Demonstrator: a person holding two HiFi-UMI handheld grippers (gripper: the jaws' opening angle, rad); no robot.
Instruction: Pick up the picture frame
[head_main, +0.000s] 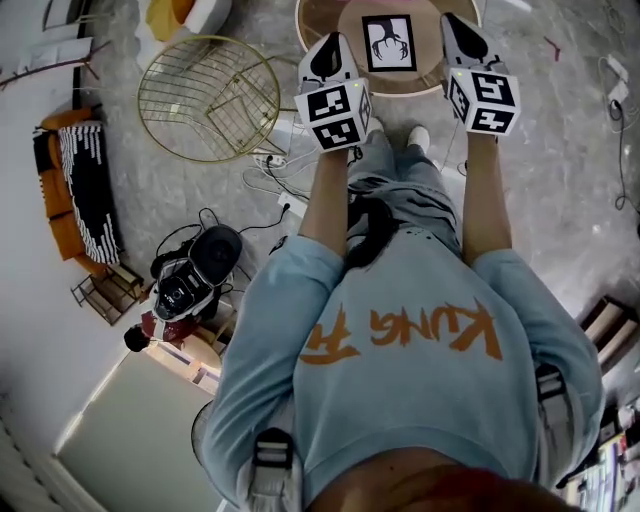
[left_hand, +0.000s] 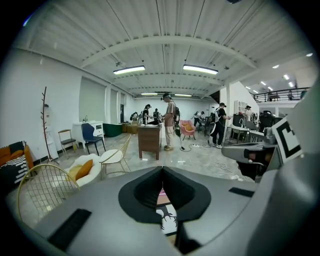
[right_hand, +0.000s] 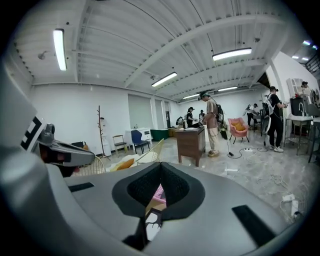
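Observation:
The picture frame (head_main: 388, 43), black-edged with a dark antler print on white, lies flat on a round wooden table (head_main: 325, 25) at the top of the head view. My left gripper (head_main: 327, 58) hovers at the table's near left edge, left of the frame, with its jaws closed on nothing. My right gripper (head_main: 460, 36) hangs just right of the frame, also shut and empty. In the left gripper view, the frame (left_hand: 169, 220) shows below the shut left gripper (left_hand: 162, 172). In the right gripper view, the frame (right_hand: 151, 225) peeks under the shut right gripper (right_hand: 161, 167).
A gold wire chair (head_main: 205, 95) stands left of the table, with cables (head_main: 270, 165) on the floor beside it. An orange sofa (head_main: 60, 190) and a black bag (head_main: 195, 270) sit further left. Several people and a wooden cabinet (left_hand: 149, 140) stand far across the room.

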